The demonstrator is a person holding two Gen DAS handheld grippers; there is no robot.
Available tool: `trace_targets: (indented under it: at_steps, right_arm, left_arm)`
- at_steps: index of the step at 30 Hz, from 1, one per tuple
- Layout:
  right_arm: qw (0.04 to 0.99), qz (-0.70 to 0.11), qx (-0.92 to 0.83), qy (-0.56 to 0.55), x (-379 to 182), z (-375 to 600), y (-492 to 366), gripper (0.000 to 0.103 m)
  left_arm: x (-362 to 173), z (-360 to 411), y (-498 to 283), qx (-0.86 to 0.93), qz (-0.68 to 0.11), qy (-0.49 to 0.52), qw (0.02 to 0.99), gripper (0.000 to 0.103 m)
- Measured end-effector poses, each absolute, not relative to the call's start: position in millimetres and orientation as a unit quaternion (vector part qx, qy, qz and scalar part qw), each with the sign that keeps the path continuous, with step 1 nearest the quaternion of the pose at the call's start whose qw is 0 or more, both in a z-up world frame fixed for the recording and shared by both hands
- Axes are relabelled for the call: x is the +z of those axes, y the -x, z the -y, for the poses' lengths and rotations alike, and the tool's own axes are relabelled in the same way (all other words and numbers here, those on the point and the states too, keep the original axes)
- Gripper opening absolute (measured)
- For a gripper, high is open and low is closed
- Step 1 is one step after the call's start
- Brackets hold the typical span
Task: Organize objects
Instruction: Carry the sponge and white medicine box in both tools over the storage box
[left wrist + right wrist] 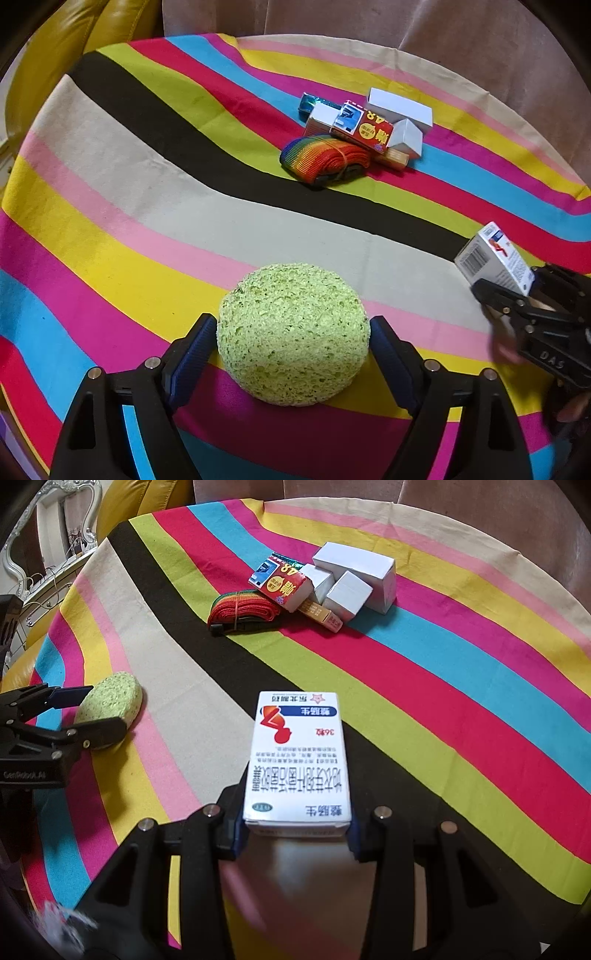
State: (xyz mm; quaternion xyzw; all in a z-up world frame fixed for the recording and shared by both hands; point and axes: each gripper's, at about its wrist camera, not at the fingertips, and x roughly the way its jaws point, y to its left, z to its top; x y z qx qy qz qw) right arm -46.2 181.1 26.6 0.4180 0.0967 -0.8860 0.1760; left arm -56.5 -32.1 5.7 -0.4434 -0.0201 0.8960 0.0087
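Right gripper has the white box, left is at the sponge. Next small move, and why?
Probably carry the white medicine box, already clamped in the right gripper, toward the pile of small boxes at the far side of the striped cloth. The left gripper only brackets the round green sponge, gaps showing at both fingers.

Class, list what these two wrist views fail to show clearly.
- Left wrist: teal packet mostly hidden behind the pile's boxes.
- Left wrist: sponge underside hidden, so table contact is unclear.
- Right wrist: medicine box rear end hidden between the fingers.
- Right wrist: lower-left corner blurred.
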Motion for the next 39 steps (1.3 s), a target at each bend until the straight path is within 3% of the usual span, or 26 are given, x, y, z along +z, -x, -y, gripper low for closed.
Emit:
trace_targets:
  at_steps: [27, 34, 39]
  right_arm:
    - [0.17, -0.098, -0.887, -0.419, 25.0, -177.5, 43.2, 0.044]
    - [0.158, -0.05, -0.88, -0.445, 29.7, -184.7, -4.6, 0.044]
    - [0.166, -0.06, -0.882, -0.438, 33.6, -183.6, -41.1, 0.044]
  left_arm:
    - [13.7, 38.2, 39.6, 0.9, 0.022, 0.433, -0.047, 0.082]
    - [22.6, 20.9, -22.1, 0.904, 0.04, 0.423, -0.042, 0.082]
    - [26.7, 3.2, -54.8, 0.906, 0.005, 0.422, -0.021, 0.082]
